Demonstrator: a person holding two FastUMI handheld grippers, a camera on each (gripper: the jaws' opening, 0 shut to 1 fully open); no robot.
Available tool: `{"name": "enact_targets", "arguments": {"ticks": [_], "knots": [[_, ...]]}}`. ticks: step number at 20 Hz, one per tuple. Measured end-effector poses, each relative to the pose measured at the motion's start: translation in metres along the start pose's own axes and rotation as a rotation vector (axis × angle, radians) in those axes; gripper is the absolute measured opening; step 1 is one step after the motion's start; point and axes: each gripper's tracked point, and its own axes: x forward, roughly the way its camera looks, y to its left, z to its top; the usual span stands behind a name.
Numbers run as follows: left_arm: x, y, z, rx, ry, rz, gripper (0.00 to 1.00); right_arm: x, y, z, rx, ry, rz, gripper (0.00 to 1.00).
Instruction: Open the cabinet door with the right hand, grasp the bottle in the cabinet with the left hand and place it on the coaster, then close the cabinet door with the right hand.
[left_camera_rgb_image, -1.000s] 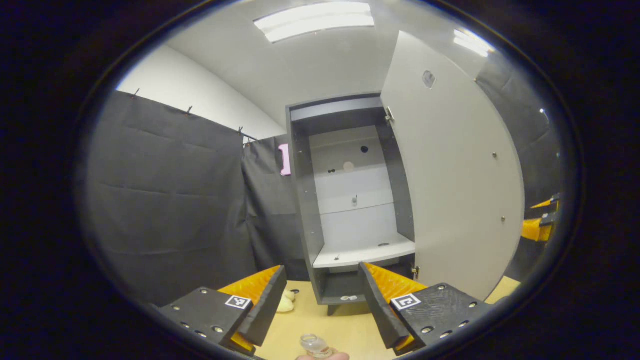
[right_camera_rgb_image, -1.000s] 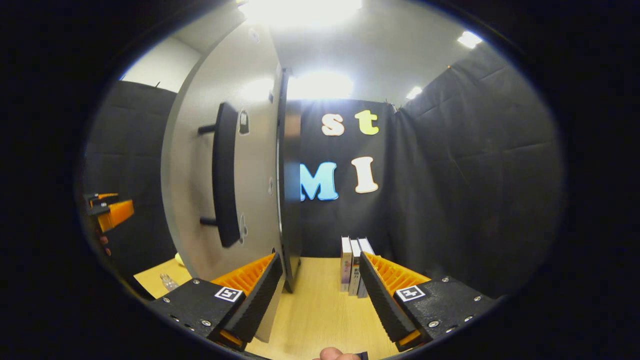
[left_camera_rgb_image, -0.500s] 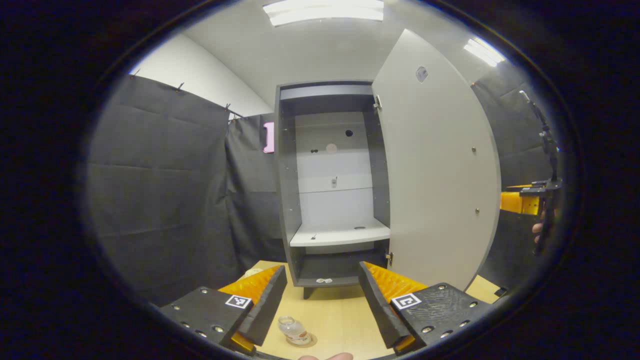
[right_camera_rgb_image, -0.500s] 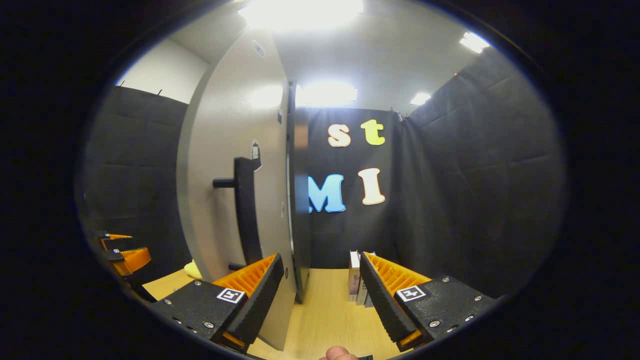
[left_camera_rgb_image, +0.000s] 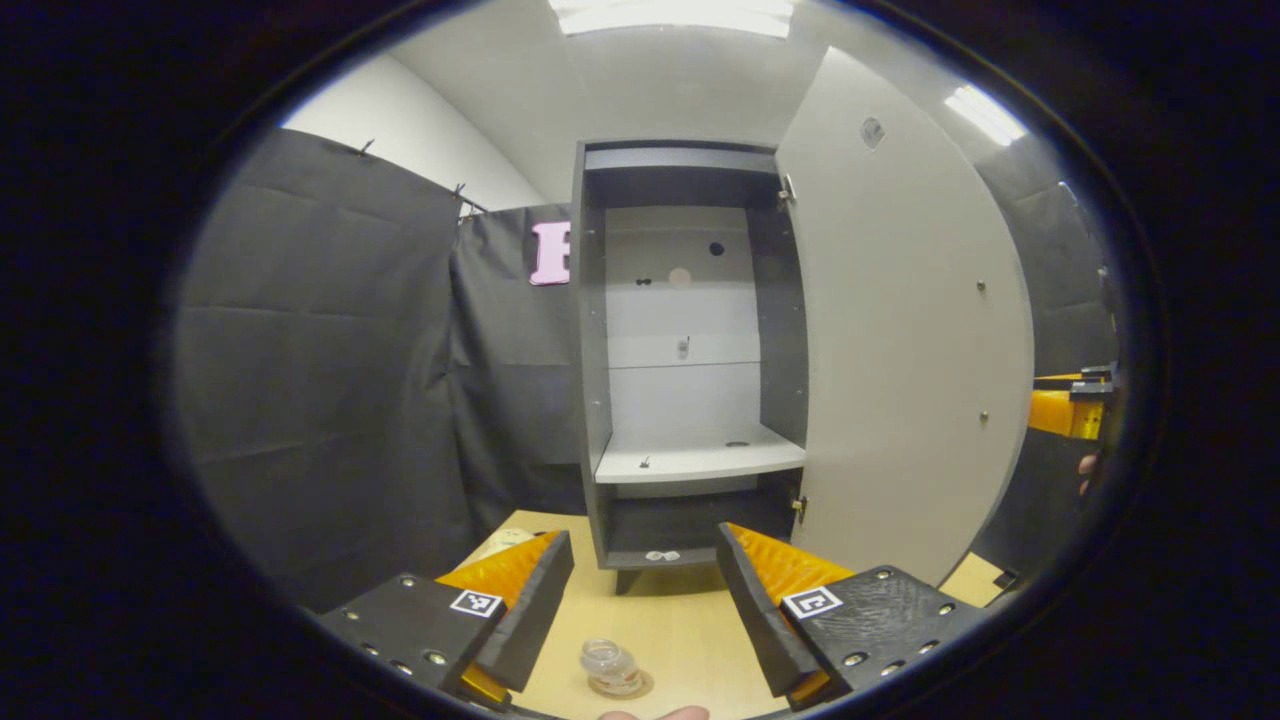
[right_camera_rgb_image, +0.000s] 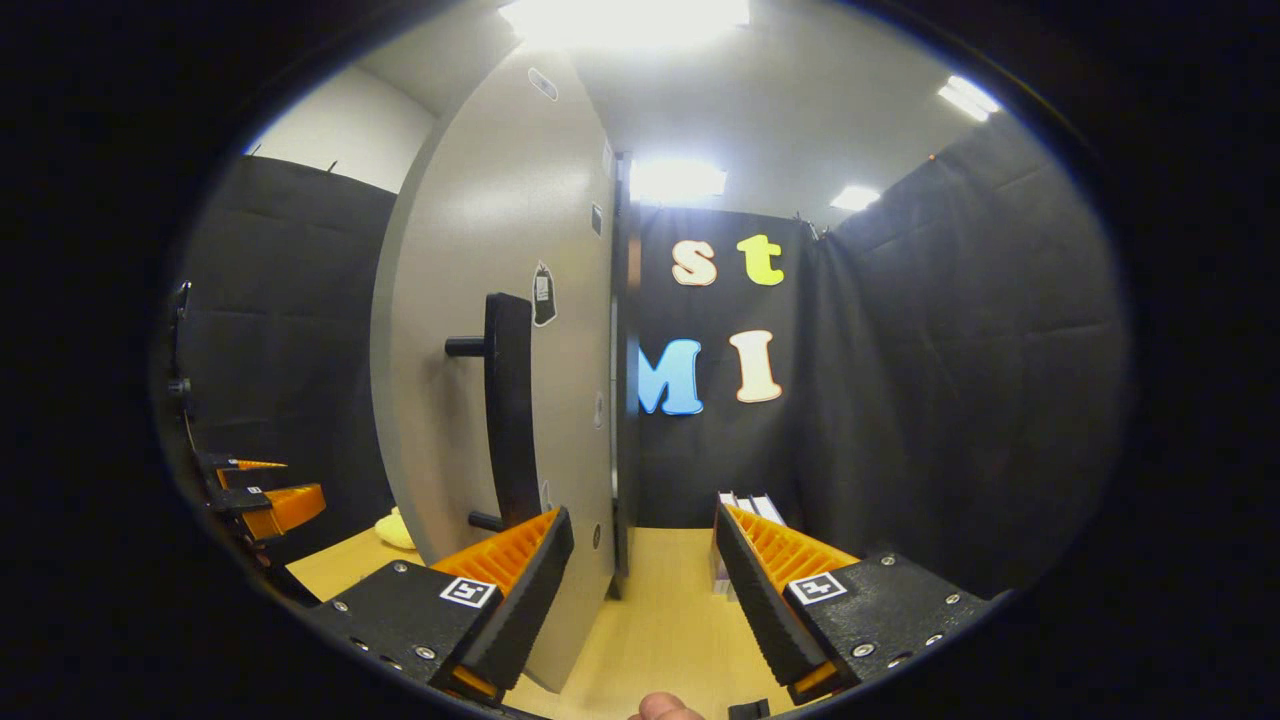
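One bottle (left_camera_rgb_image: 611, 664), small and clear, stands upright on a round coaster (left_camera_rgb_image: 632, 687) on the wooden table (left_camera_rgb_image: 690, 630), low in the left gripper view between that gripper's fingers but free of them. The left gripper (left_camera_rgb_image: 645, 600) has its jaws wide apart and holds nothing. Beyond it the cabinet (left_camera_rgb_image: 690, 350) stands with bare shelves, and its door (left_camera_rgb_image: 900, 340) is swung fully open to the right.

In the right gripper view the right gripper (right_camera_rgb_image: 640, 590) is also spread open and empty, facing the outer face of the door near its free edge, with the black bar handle (right_camera_rgb_image: 508, 410) just up and left of the fingers. Judging by this, only the closing of the door is left.

Several things could spoil that step. The bottle sits in front of the cabinet, so a door swung carelessly, or a left gripper that drops or drifts, could tip it off the coaster. A push landing on the door's thin edge might slip off, and a hard shove could slam the door and shake the table. A few books (right_camera_rgb_image: 745, 505) stand behind the right fingers, within reach of a stray swing.
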Motion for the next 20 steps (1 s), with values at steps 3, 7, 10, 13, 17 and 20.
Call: {"name": "enact_targets", "arguments": {"ticks": [3,7,10,13,17,20], "knots": [[0.011,0.022,-0.006,0.040,0.008,0.014,0.86,0.008,0.035,-0.004,0.048,0.013,0.037,0.90],[0.035,0.043,0.002,0.089,-0.030,-0.018,0.83,0.027,0.076,-0.004,0.098,0.063,0.052,0.90],[0.063,0.062,0.009,0.079,-0.057,-0.066,0.86,0.039,0.111,0.002,0.069,0.051,0.052,0.90],[0.084,0.091,0.012,0.064,-0.095,-0.090,0.88,0.058,0.149,0.004,0.063,0.037,0.068,0.90],[0.088,0.127,0.016,0.075,-0.123,-0.072,0.86,0.076,0.187,0.007,0.027,0.037,0.118,0.92],[0.089,0.131,0.016,0.054,-0.115,-0.088,0.89,0.072,0.186,0.012,0.016,0.015,0.086,0.93]]}}
